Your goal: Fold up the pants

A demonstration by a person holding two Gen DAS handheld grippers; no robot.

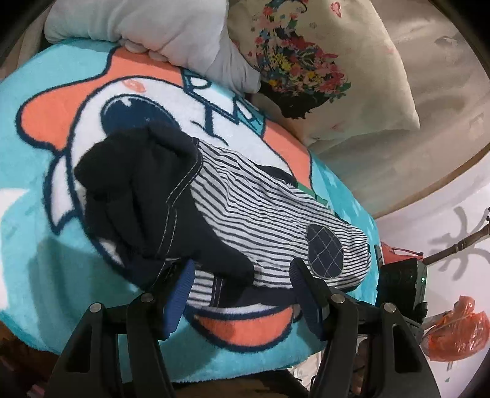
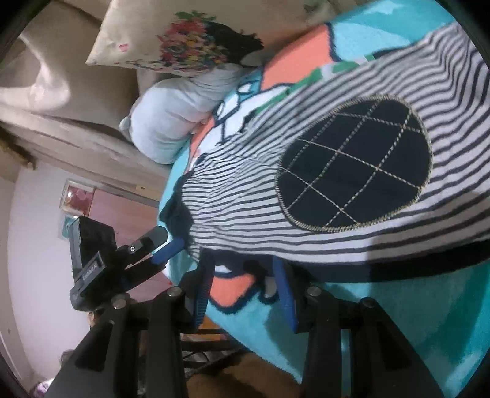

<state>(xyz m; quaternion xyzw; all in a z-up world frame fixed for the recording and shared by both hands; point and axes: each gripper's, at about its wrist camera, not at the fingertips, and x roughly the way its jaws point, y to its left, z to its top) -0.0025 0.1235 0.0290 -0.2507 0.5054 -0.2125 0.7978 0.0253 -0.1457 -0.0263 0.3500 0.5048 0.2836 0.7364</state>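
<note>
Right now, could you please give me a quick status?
Left gripper open, right gripper open. Navy-striped cotton pants lying on blanket. Nothing blocking.

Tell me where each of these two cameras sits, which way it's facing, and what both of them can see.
Left wrist view: rides the left gripper, angled down along its open fingers at the striped pants on the cartoon blanket; no hand shows.
Right wrist view: rides the right gripper, looking down close at the pants' dark quilted patch; the left gripper shows at the left edge.
Shared: pants, patch, blanket, floral pillow and white pillow.
</note>
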